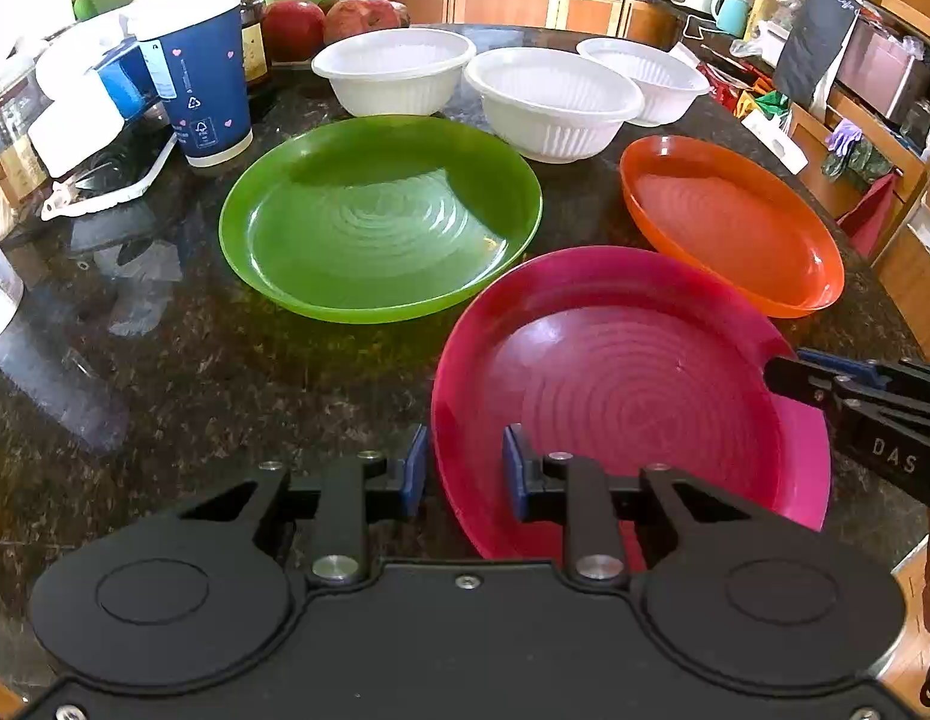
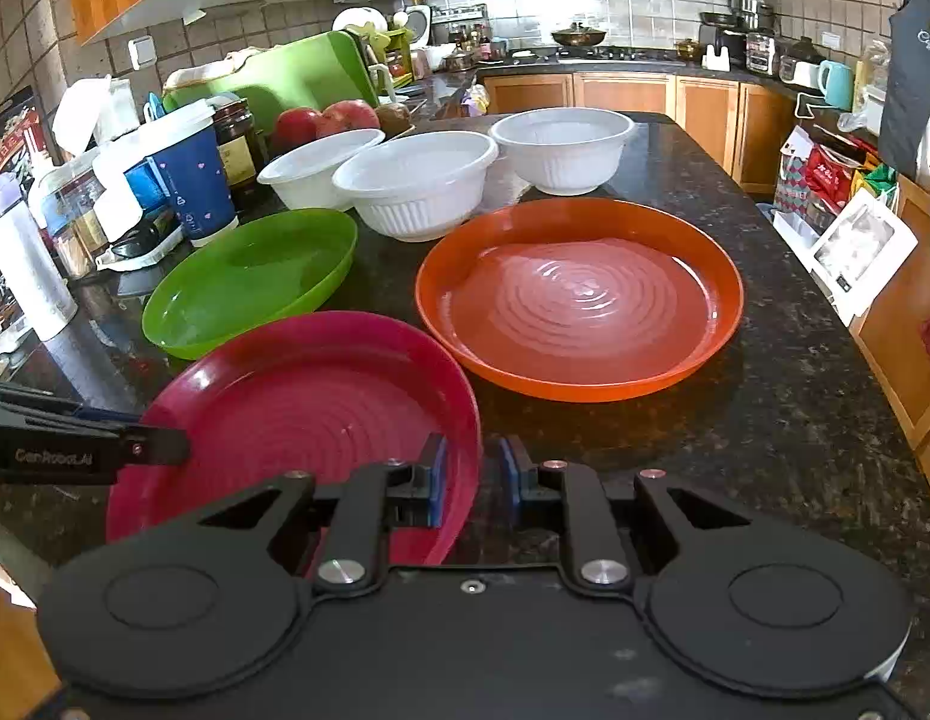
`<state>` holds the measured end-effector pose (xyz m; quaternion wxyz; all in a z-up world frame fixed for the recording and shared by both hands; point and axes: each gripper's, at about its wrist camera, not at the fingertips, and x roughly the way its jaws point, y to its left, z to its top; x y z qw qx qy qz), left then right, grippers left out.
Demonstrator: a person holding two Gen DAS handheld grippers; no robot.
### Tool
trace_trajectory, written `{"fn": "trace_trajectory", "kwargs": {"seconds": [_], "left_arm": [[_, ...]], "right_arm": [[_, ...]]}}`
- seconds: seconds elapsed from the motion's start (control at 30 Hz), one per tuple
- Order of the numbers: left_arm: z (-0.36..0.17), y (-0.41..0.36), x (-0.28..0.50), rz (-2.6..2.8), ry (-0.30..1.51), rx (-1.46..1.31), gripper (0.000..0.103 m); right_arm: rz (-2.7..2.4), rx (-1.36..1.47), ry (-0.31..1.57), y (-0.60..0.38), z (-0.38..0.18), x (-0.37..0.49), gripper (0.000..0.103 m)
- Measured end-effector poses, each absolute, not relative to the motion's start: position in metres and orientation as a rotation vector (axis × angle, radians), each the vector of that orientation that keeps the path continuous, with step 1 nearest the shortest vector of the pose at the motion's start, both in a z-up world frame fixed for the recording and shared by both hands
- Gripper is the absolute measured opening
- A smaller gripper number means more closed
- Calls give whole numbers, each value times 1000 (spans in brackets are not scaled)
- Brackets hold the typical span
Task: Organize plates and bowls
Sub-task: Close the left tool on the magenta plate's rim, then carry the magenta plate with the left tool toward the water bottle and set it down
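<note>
Your left gripper (image 1: 465, 471) sits at the near left rim of the pink plate (image 1: 633, 396). Its jaws stand partly open and straddle that rim: one blue pad (image 1: 414, 468) is outside the plate over the surface (image 1: 225, 390), the other is inside the dish. A gap shows on each side of the rim, so the jaws are not clamped on it.

Your right gripper (image 2: 472, 480) sits at the near right rim of the same pink plate (image 2: 297, 396). Its jaws are also partly open and straddle the rim, with one pad (image 2: 436, 480) inside the dish and the other outside over the dark stone surface (image 2: 795, 420). You cannot tell from either view whether any pad touches the plastic.

The pink plate lies nearest you on the surface. Whether it rests flat or is tilted cannot be determined. The green plate (image 1: 378, 216) lies beyond it to the left, and the orange plate (image 2: 579, 300) lies beyond it to the right. Both are just beside the pink plate.

Three white bowls stand upright in a row behind the plates: the left bowl (image 1: 396, 69), the middle bowl (image 1: 552, 105) and the right bowl (image 1: 645, 81). The middle bowl stands between the green and orange plates. A blue paper cup (image 1: 195, 84) stands left of the green plate, among other containers.
</note>
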<state>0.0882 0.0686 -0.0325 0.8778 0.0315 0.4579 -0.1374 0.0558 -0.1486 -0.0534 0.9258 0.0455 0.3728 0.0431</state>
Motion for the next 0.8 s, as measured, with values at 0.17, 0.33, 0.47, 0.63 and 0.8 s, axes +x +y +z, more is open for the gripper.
{"fn": "trace_trajectory", "kwargs": {"seconds": [0.17,0.33,0.47,0.63,0.8], "left_arm": [[-32,70,87,-298,958,65,30],[-31,79,82,-295,965,64,24],[-29,92,76,-290,962,59,24],[-24,114,65,-258,940,72,24],[-23,141,61,-214,933,65,24]], "right_arm": [[82,60,768,-142,-53,54,15],[82,57,781,-136,-51,48,14],[94,46,782,-124,-48,42,14],[130,20,780,-103,-43,35,14],[178,-9,778,-76,-40,33,14]]}}
